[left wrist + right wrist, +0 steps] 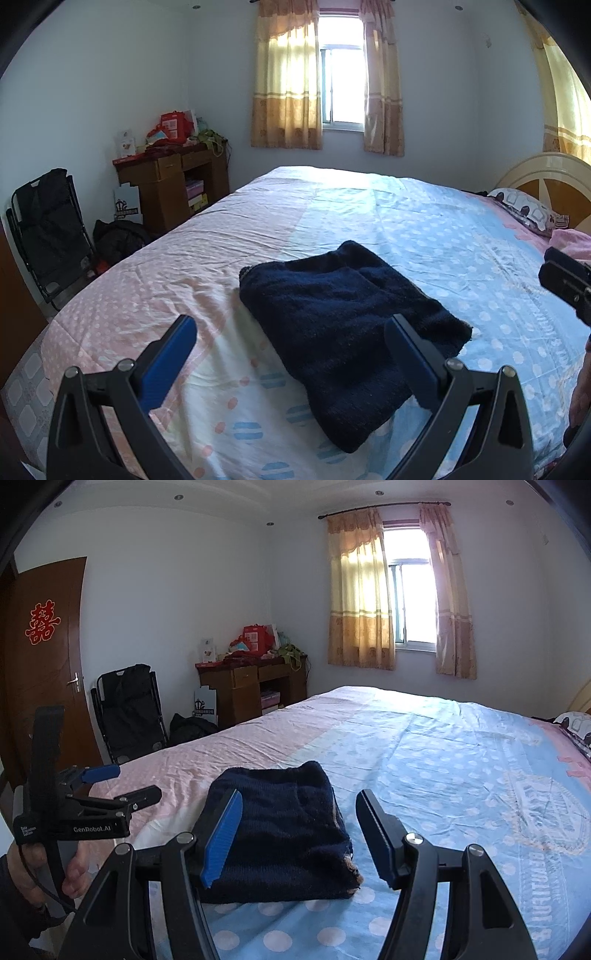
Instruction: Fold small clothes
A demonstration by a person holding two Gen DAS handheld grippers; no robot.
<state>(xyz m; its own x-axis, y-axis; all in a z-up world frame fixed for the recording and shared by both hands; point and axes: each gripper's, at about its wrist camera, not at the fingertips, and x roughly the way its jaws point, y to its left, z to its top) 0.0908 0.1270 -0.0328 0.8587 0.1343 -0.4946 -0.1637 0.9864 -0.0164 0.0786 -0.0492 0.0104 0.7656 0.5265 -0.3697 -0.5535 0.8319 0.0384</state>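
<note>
My left tool (291, 334) and right tool (299, 812) hang wide open, empty, above the folded navy sweater (343, 325), since it lies finished on the bed (443, 229).

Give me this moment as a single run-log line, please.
garment: navy knit folded, lying on bed | left gripper: open, empty | right gripper: open, empty | contact: none

Right gripper (565, 284) cut off at right frame edge; headboard (546, 184) partly cropped; desk clutter (173, 129) too small to identify.
</note>
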